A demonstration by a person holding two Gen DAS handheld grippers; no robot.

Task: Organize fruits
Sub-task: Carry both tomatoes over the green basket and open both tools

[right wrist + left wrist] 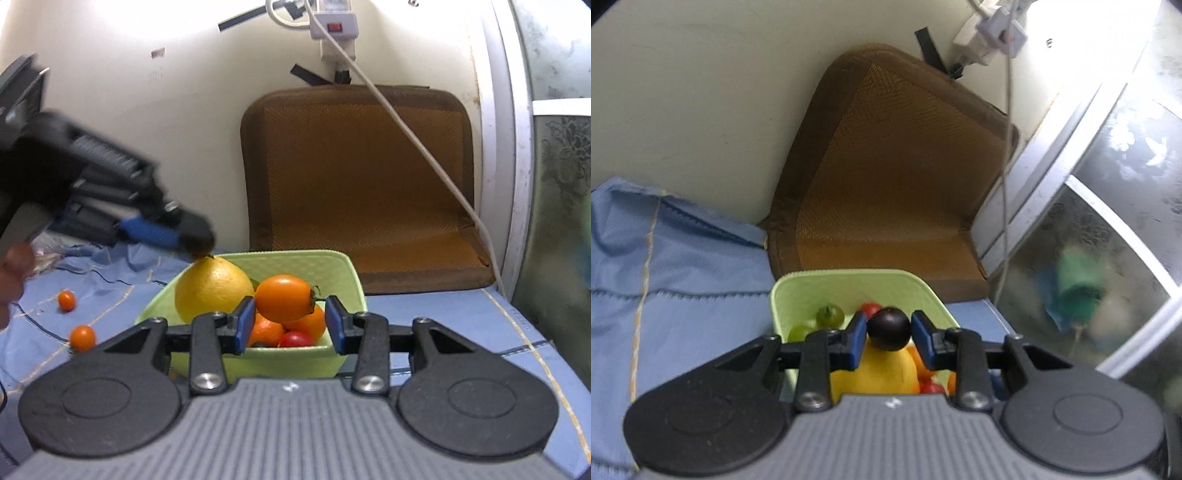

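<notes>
Fruits mostly sit heaped in the green basket (332, 266) on the blue cloth (443, 317). Left gripper (889, 329) hangs over the basket, its blue pads clamped on a dark plum (889, 328), just above the big yellow fruit (212, 286). Right gripper (290, 323) hovers at the basket's near rim, jaws apart around the orange tomato (283, 297), whether touching I cannot tell. Two small orange fruits (82, 336) lie loose toward the cloth's left edge.

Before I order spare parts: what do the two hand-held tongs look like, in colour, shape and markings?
Both match. The left tongs and right tongs have blue pads on black linkages with silver screws, two round black discs either side, and a ribbed grey body bearing a small white logo. No cables show on them. A bare hand shows at the frame edge; no sleeve visible.
</notes>
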